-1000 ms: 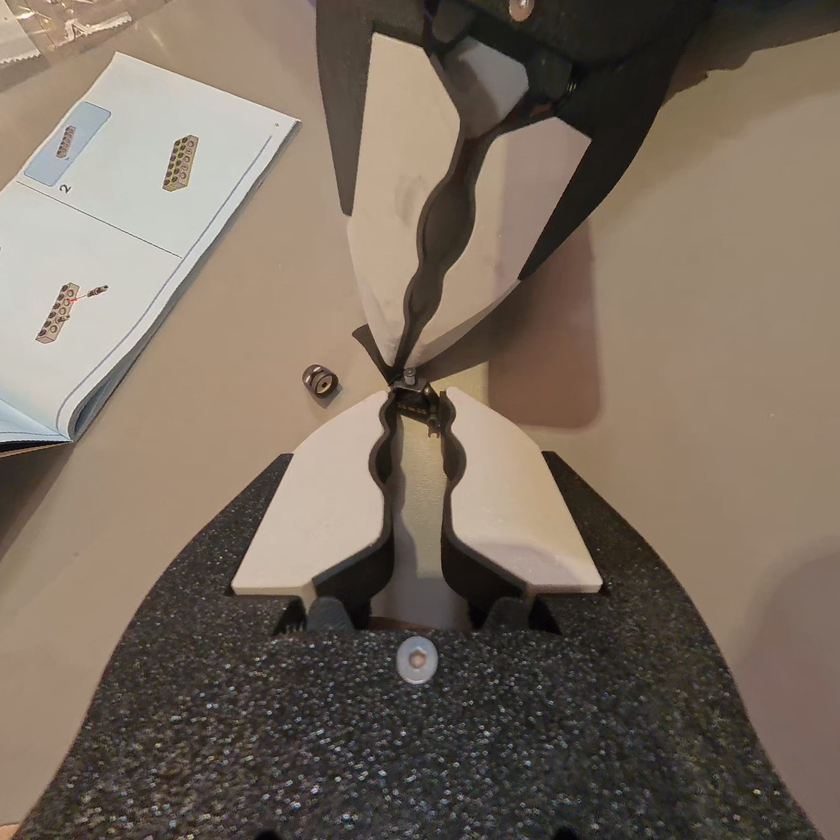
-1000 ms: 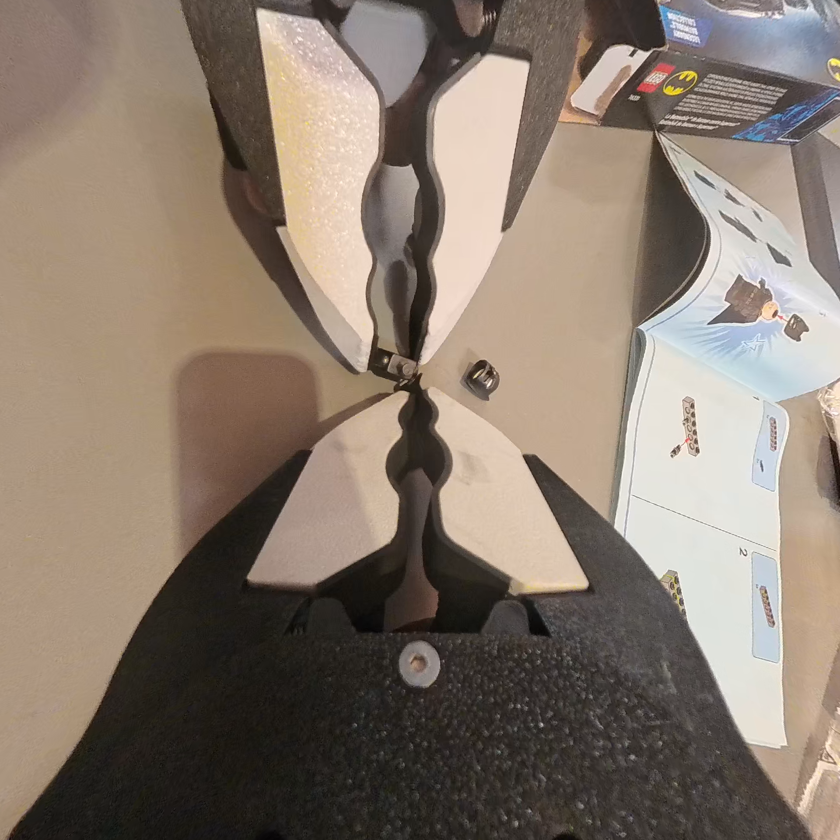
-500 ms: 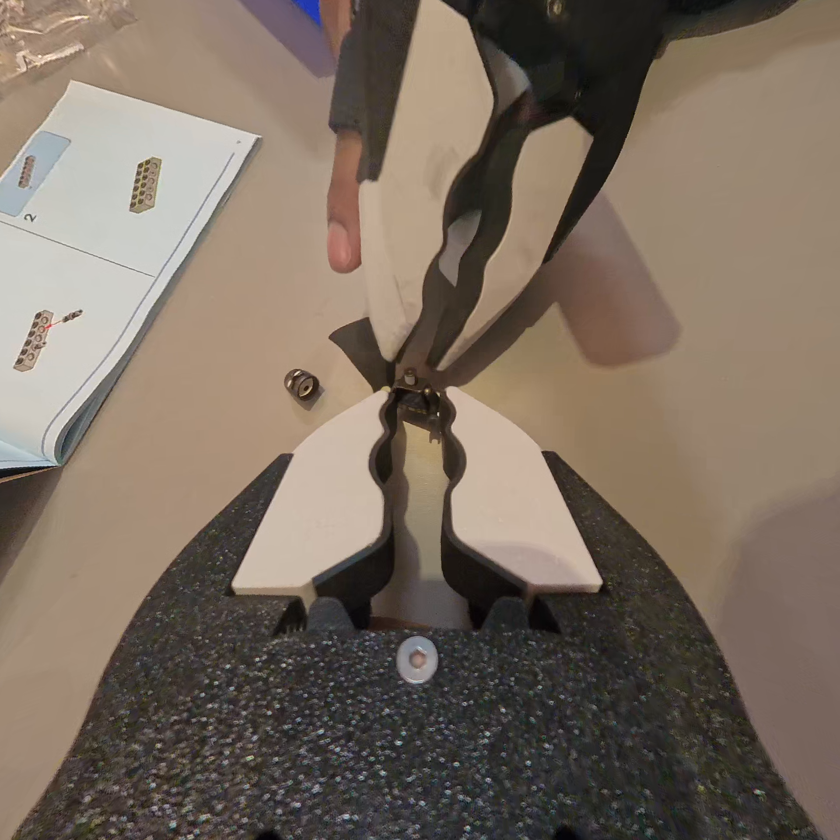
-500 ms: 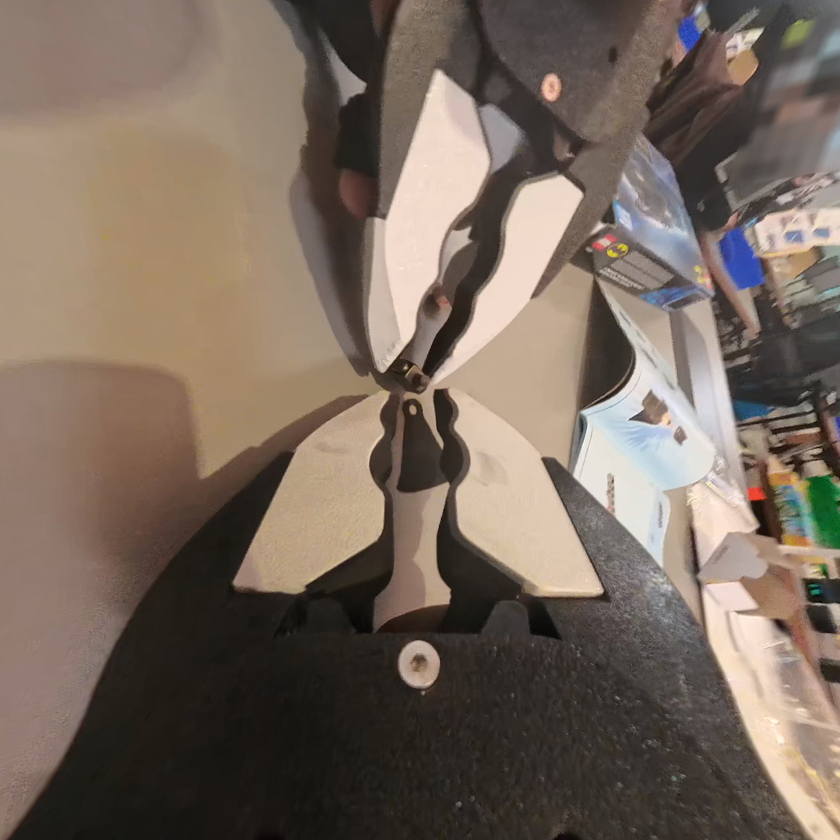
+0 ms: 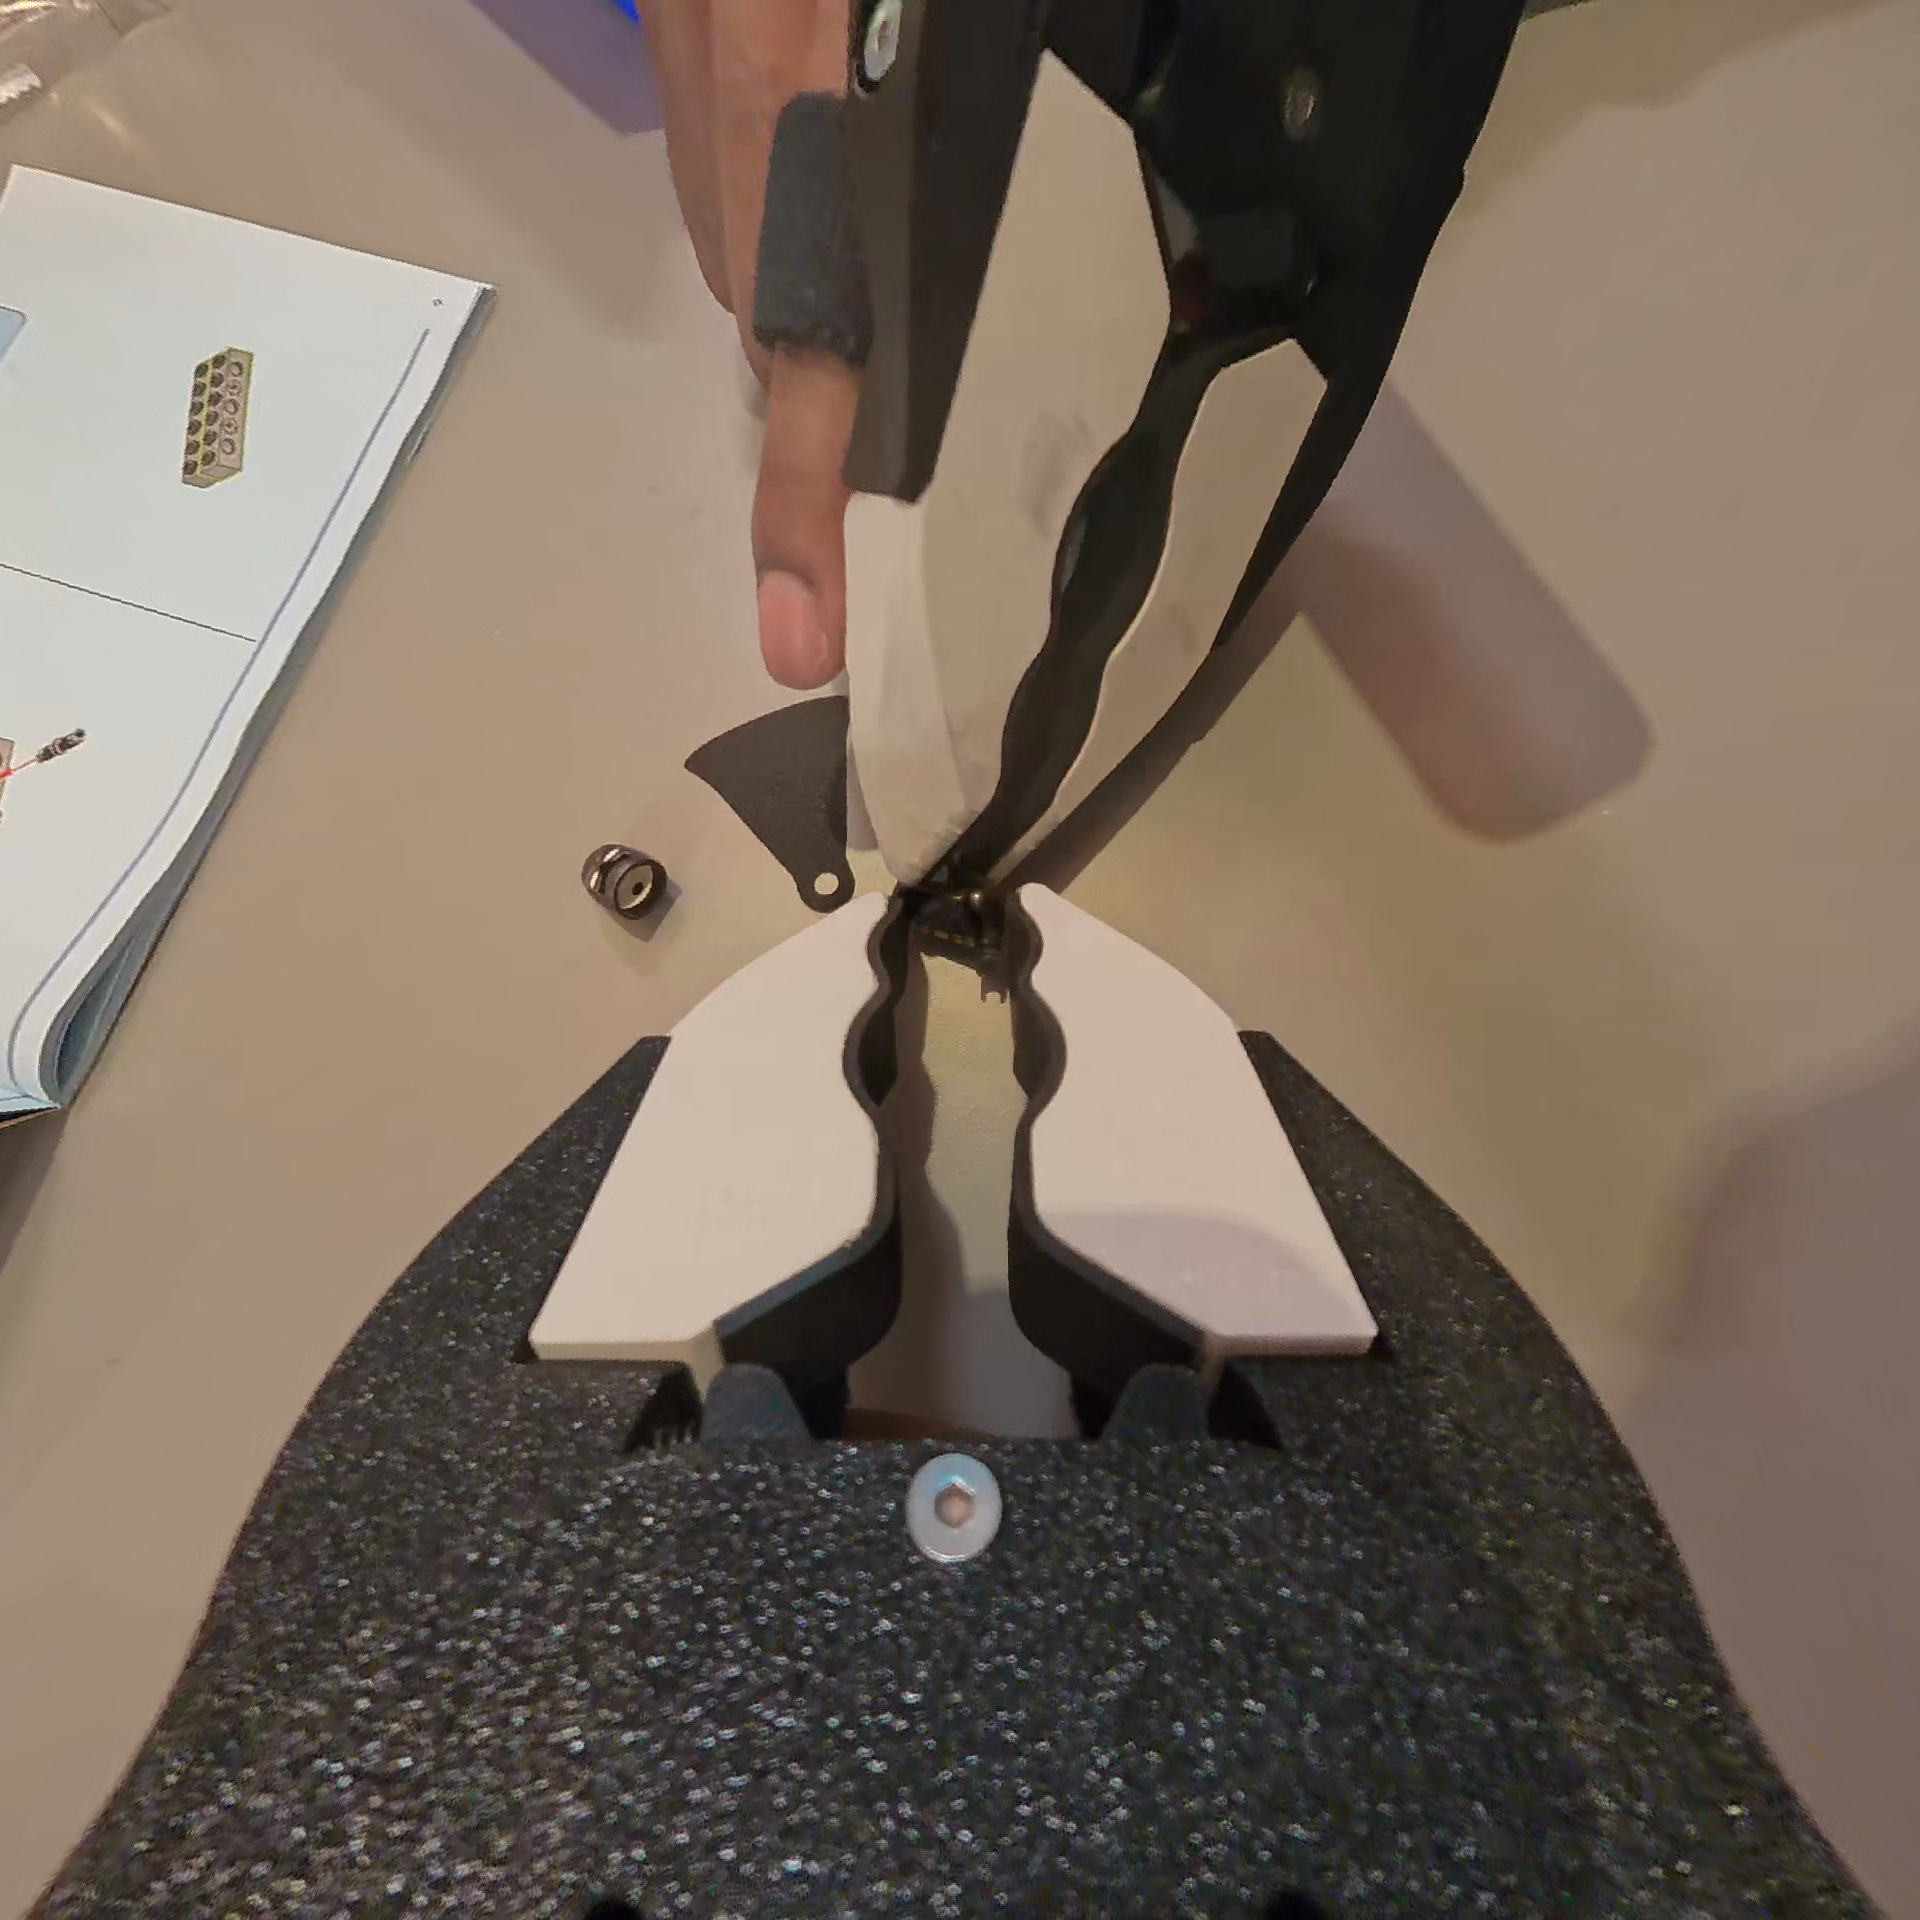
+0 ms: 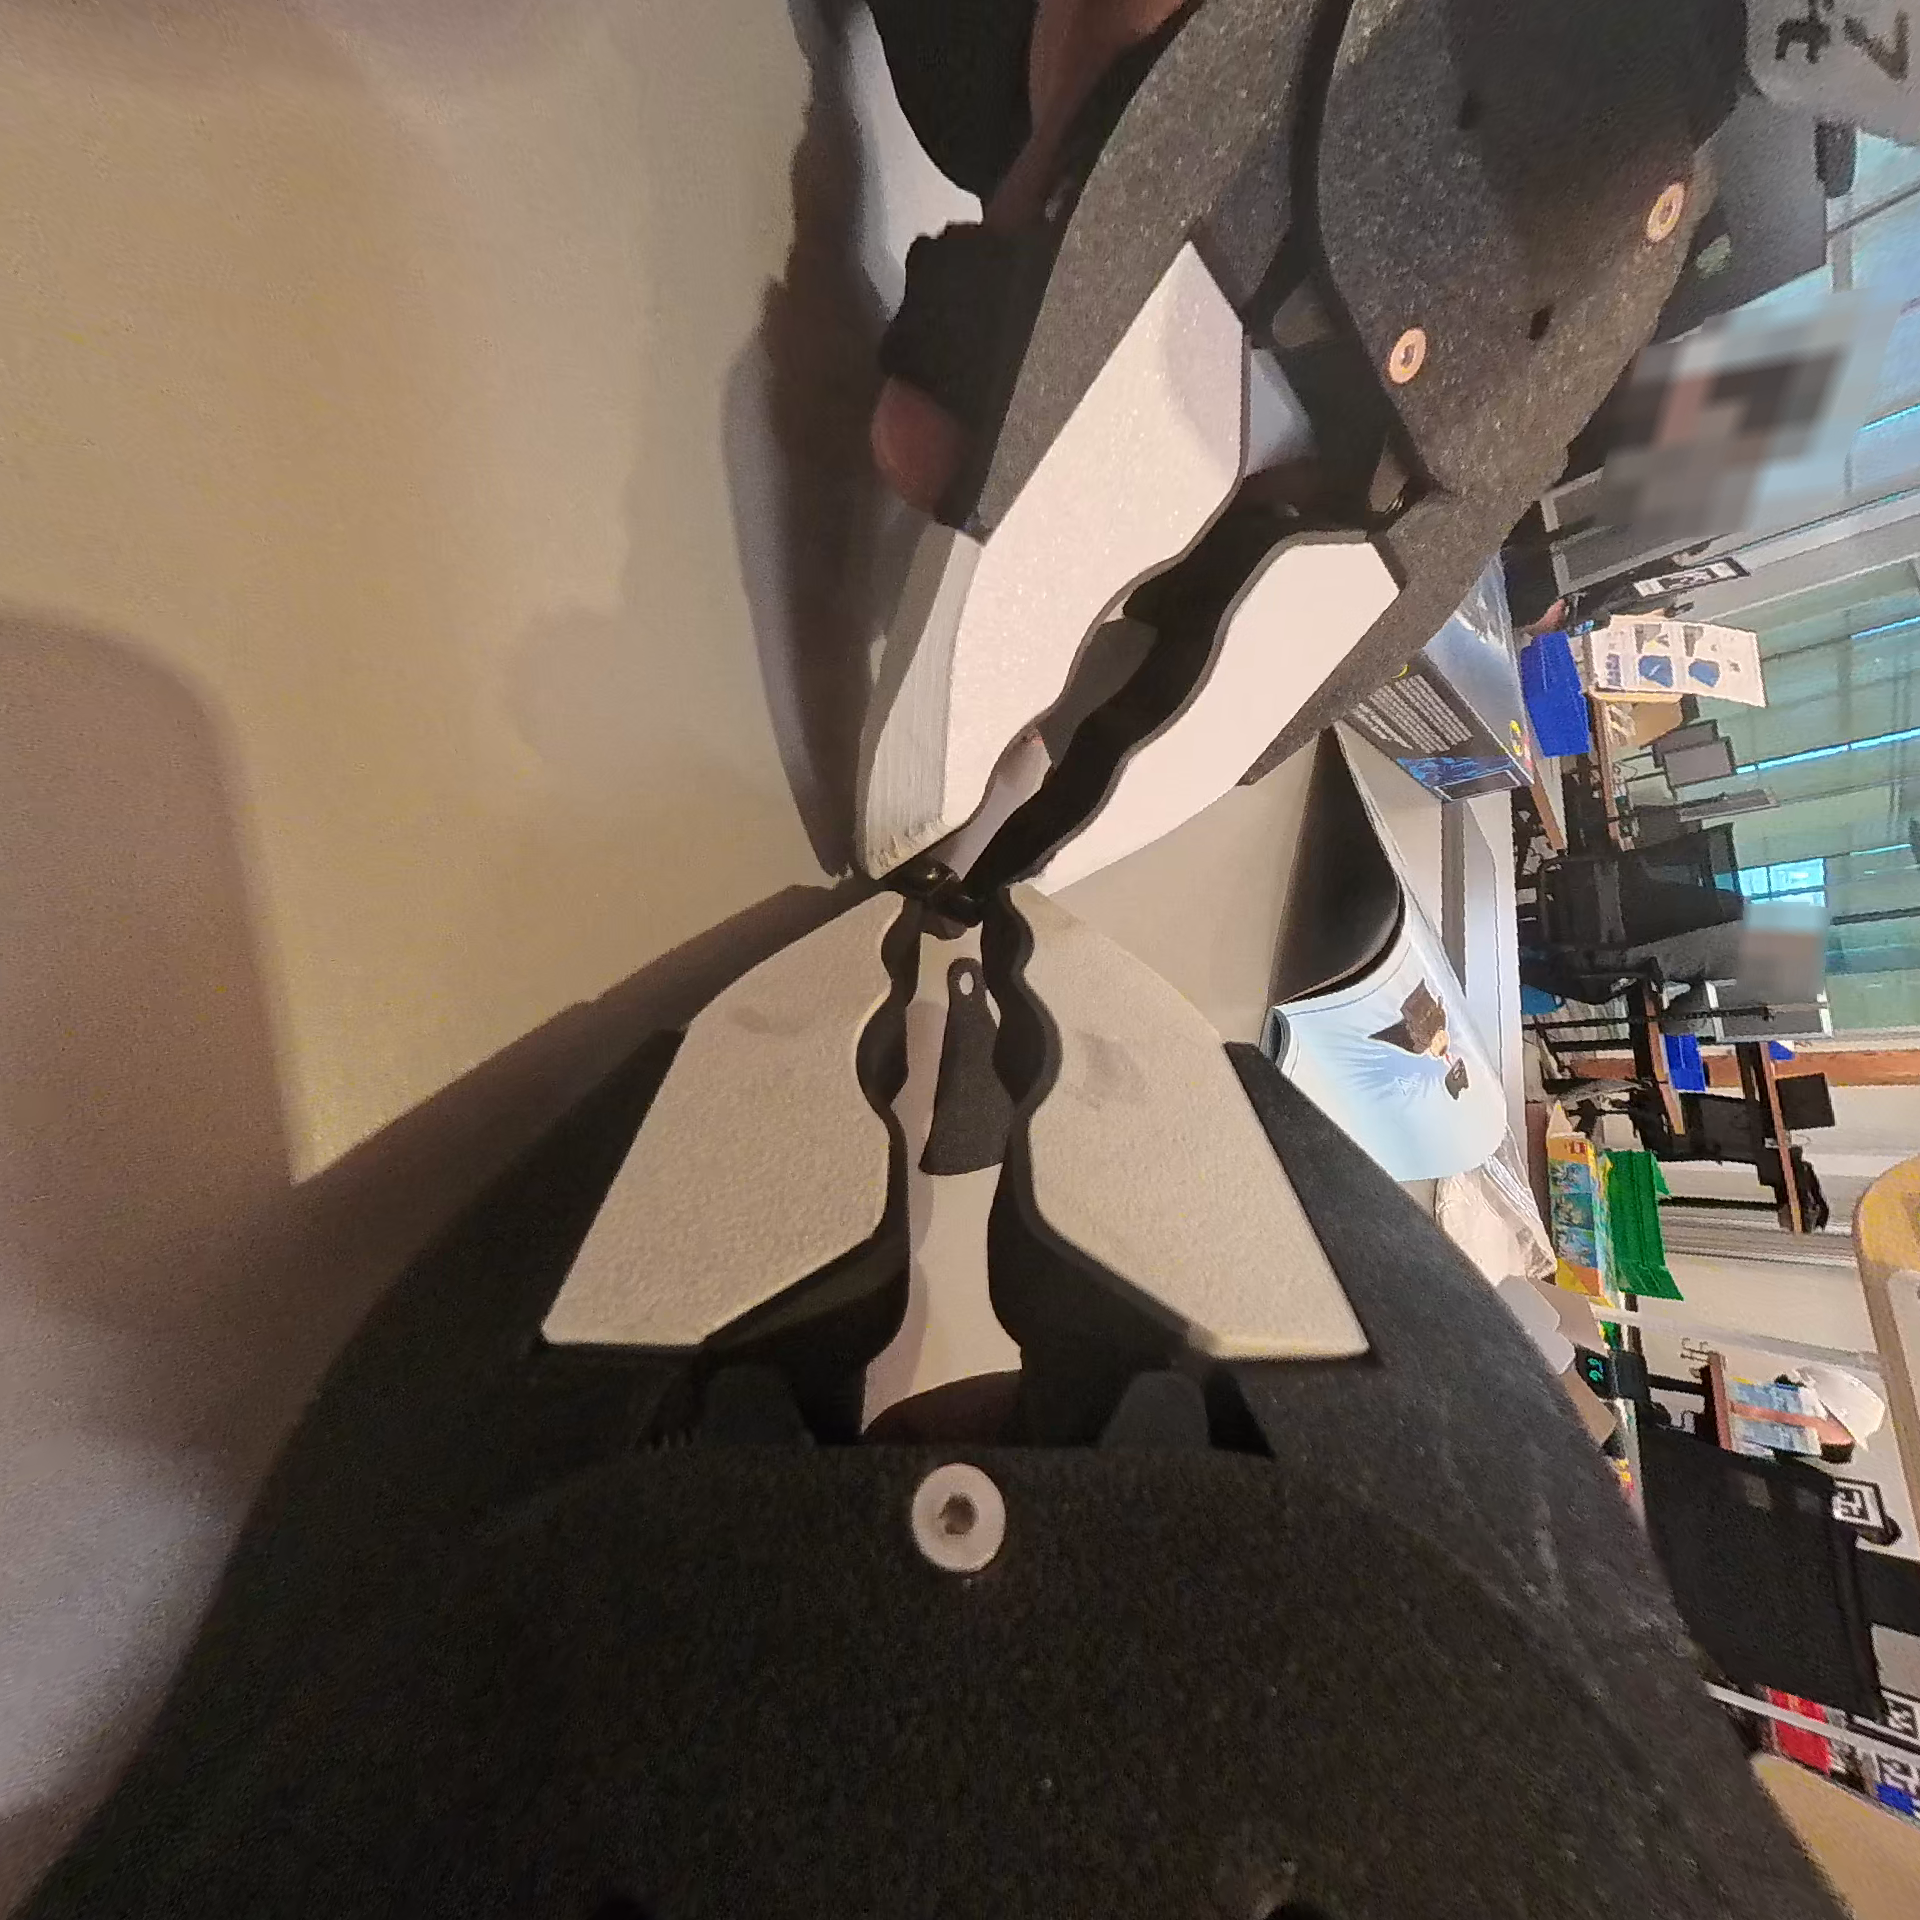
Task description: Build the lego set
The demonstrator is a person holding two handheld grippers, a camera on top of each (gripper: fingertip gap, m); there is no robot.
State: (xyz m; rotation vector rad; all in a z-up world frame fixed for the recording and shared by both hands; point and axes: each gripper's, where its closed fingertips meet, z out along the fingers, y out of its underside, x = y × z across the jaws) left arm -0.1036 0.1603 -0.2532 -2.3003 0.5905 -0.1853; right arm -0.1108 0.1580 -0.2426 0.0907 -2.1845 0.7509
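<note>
My left gripper point(image 5: 956, 927) is shut on a small black toy piece point(image 5: 951, 916) with tan studs, held just above the beige table point(image 5: 1558, 1039). My right gripper point(image 6: 951, 927) meets it tip to tip and is shut on the far end of the same piece point(image 6: 940, 902). In the left wrist view the right gripper point(image 5: 948, 875) comes down steeply from above, with a person's finger point(image 5: 795, 520) beside it. A flat black cape-shaped piece point(image 5: 784, 795) lies on the table just left of the tips, and also shows below my right fingers point(image 6: 966, 1091).
A small black round piece point(image 5: 623, 881) lies on the table to the left. An open light-blue instruction booklet point(image 5: 208, 623) lies farther left, and also shows in the right wrist view point(image 6: 1382, 1049). A dark toy box point(image 6: 1455, 727) and cluttered shelves lie beyond. My two grippers' fingertips are within a few centimetres of each other.
My right gripper went from shut to open, then closed in on the piece in my left gripper. It also rolled and tilted steeply. The cape now lies uncovered on the table. My left gripper kept its hold.
</note>
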